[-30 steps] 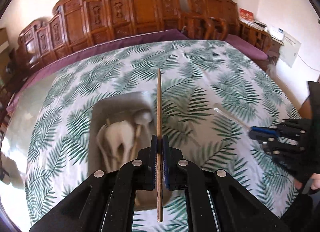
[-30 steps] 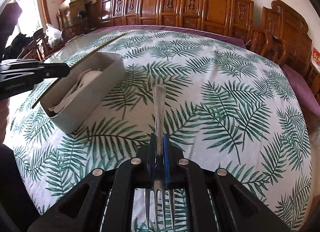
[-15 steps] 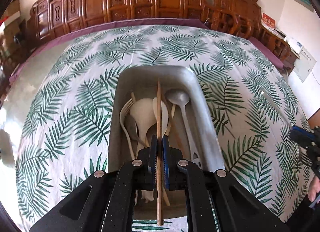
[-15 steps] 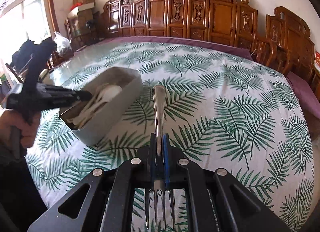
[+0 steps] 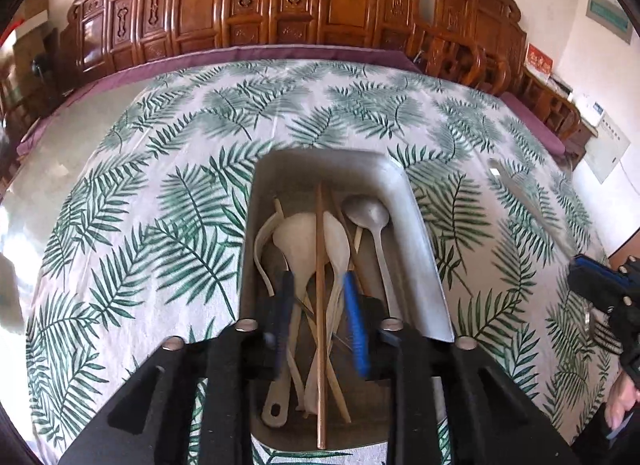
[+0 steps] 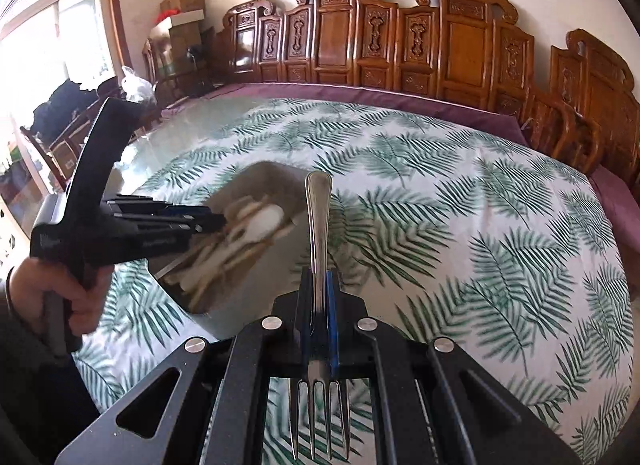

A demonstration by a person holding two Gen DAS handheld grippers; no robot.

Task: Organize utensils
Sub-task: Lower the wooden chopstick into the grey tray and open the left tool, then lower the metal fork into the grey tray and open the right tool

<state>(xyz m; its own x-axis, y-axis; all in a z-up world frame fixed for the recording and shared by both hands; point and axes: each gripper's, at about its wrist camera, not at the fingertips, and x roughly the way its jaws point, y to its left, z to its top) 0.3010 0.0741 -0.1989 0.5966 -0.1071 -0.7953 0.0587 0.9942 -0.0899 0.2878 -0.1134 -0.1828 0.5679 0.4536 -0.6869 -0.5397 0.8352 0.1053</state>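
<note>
Above the grey bin (image 5: 424, 265), already loaded with spoons and sticks, the left gripper (image 5: 319, 325) is opening, its pads clear of the chopstick (image 5: 320, 305), while the right gripper (image 6: 317, 305), beside the bin, clamps the fork (image 6: 318, 233) awaiting deposit

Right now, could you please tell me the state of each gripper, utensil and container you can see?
Left gripper: jaws opening, pads clear of the chopstick.
Brown wooden chopstick: released, lying in the bin.
Grey plastic bin: open-topped, holding spoons and chopsticks.
Right gripper: shut on the fork.
Silver metal fork: held, off the table.
</note>
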